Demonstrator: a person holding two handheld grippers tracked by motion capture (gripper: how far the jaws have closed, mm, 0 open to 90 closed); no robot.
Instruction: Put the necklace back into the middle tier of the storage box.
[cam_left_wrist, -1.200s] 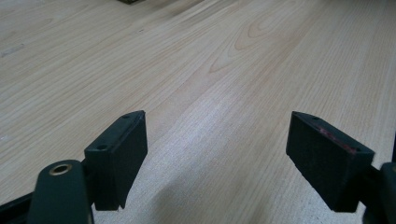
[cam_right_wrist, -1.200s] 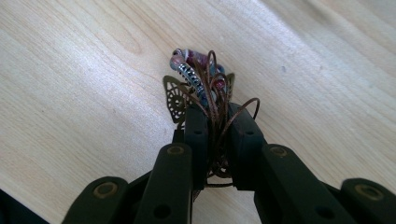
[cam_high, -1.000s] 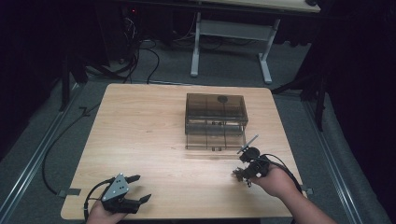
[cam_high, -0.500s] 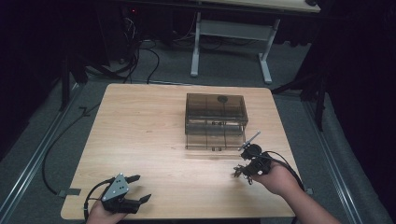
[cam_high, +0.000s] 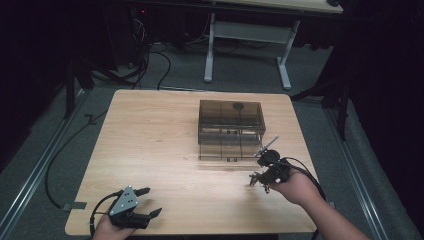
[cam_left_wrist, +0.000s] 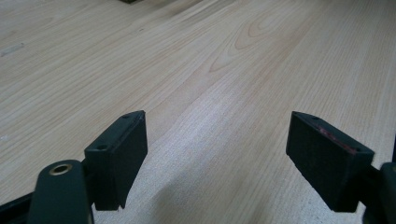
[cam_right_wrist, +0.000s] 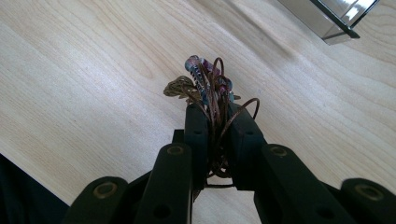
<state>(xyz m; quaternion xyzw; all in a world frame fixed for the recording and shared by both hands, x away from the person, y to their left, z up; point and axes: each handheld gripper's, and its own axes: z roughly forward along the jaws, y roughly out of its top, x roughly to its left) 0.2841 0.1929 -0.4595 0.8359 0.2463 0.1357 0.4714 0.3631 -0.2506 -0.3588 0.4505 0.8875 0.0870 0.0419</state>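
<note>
**Tangle of cord in the right jaws, box just ahead**

The right gripper (cam_right_wrist: 215, 116) is clamped on a bunch of brown cord and beads (cam_right_wrist: 208, 84), near the smoky clear drawer box (cam_high: 231, 127) at mid-table. My read: that box is the destination, so keep the squeeze firm and watch loose loops snagging. The left gripper (cam_high: 145, 202) rests with jaws wide, holding nothing, at the near edge of the wooden table (cam_high: 150, 135).

Tangled bundle of brown cord (cam_right_wrist: 215, 95) strung with purple and blue beads and a bronze leaf-shaped charm, pinched between the closed right gripper (cam_right_wrist: 215, 122) fingers, above the counter (cam_high: 160, 145) near its right front; smoked transparent drawer box (cam_high: 231, 129) upright at centre-right, just beyond the bundle
</note>
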